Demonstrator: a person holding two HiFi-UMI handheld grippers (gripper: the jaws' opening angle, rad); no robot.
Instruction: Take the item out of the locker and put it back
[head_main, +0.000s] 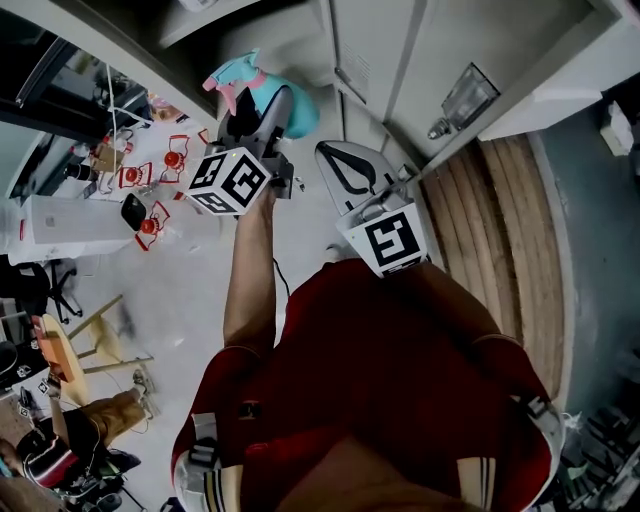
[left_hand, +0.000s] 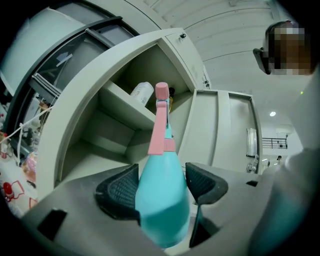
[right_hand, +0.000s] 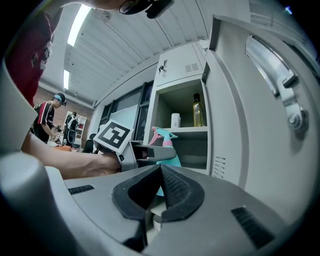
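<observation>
Grips teal plastic spray bottle with pink trigger (head_main: 268, 90) in left hand-held gripper (head_main: 262, 116), just before grey metal locker (head_main: 400, 50). Points right hand-held gripper (head_main: 340, 165) toward that locker, empty, close beside the left.

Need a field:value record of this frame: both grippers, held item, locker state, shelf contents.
left gripper: jaws shut on the teal spray bottle
right gripper: jaws together, nothing between them
spray bottle: pink trigger head, held in front of the open compartment
locker: compartment open, one shelf inside
shelf contents: white bottle and amber bottle, side by side, upright
lower space under shelf: nothing visible in it
</observation>
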